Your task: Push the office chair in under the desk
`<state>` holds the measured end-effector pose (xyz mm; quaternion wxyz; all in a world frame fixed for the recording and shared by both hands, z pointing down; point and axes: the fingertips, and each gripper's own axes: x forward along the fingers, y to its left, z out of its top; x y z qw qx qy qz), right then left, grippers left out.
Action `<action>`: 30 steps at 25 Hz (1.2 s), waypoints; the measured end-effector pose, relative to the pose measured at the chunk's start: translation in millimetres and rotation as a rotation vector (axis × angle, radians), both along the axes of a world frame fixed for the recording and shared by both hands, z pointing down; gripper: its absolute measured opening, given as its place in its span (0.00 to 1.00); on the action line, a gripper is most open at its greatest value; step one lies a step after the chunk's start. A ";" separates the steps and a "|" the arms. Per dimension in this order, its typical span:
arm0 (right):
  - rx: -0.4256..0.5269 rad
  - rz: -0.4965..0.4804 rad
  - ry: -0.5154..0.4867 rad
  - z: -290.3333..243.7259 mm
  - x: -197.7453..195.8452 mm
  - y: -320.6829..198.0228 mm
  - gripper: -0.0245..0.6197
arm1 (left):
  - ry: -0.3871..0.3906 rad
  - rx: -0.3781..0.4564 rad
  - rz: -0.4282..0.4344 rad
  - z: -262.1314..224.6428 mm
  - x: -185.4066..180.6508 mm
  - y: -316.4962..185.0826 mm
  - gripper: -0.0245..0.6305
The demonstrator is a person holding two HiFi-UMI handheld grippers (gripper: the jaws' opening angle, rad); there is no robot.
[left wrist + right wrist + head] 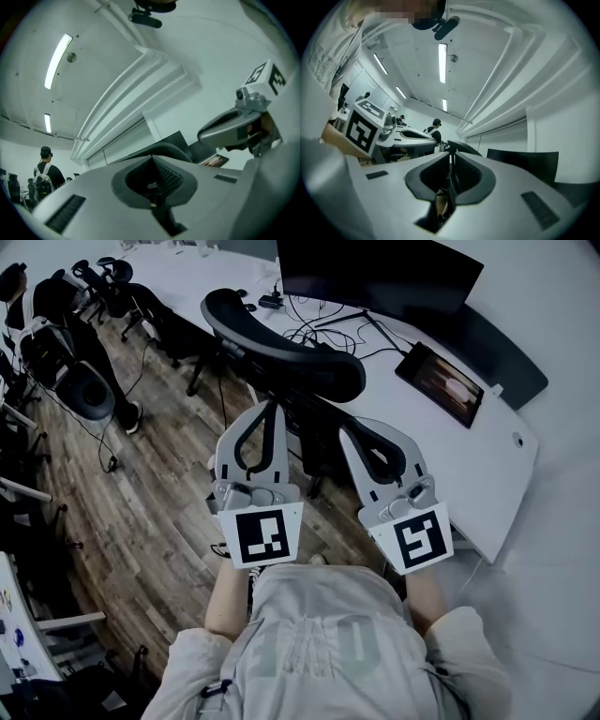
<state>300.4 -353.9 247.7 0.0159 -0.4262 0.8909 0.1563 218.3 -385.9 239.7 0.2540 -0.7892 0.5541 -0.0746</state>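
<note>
Two tongs: grey moulded plastic; left tongs (271,411) and right tongs (351,430) each have their ribbed pads closed together, holding nothing.
Office chair (281,343): black, with a curved padded top bar, just beyond both tips, at the counter's near edge.
Counter (492,465): smooth white, rounded corner, carrying a dark flat monitor (375,273) and a tablet (441,385).
Floor (141,502): wood-grain planks.

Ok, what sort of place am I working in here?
Most likely a shared office or lab: a white desk carrying a monitor, a black office chair in front of it, and more office chairs along the wood-plank floor at the left.
</note>
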 end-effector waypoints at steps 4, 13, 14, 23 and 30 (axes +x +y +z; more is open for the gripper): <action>-0.024 -0.026 0.037 12.3 -13.8 11.4 0.09 | 0.019 -0.032 0.029 5.8 7.8 23.6 0.06; -0.089 -0.055 0.063 38.2 -27.1 12.3 0.07 | 0.020 -0.068 0.044 24.9 13.3 27.2 0.06; -0.094 -0.055 0.065 39.7 -26.9 11.5 0.07 | 0.017 -0.069 0.046 25.7 14.8 26.6 0.06; -0.117 -0.039 0.077 46.4 -20.7 9.1 0.07 | 0.007 -0.092 0.084 32.6 25.1 28.4 0.06; -0.116 -0.034 0.066 46.8 -15.2 6.6 0.07 | 0.003 -0.105 0.096 37.5 31.4 29.1 0.06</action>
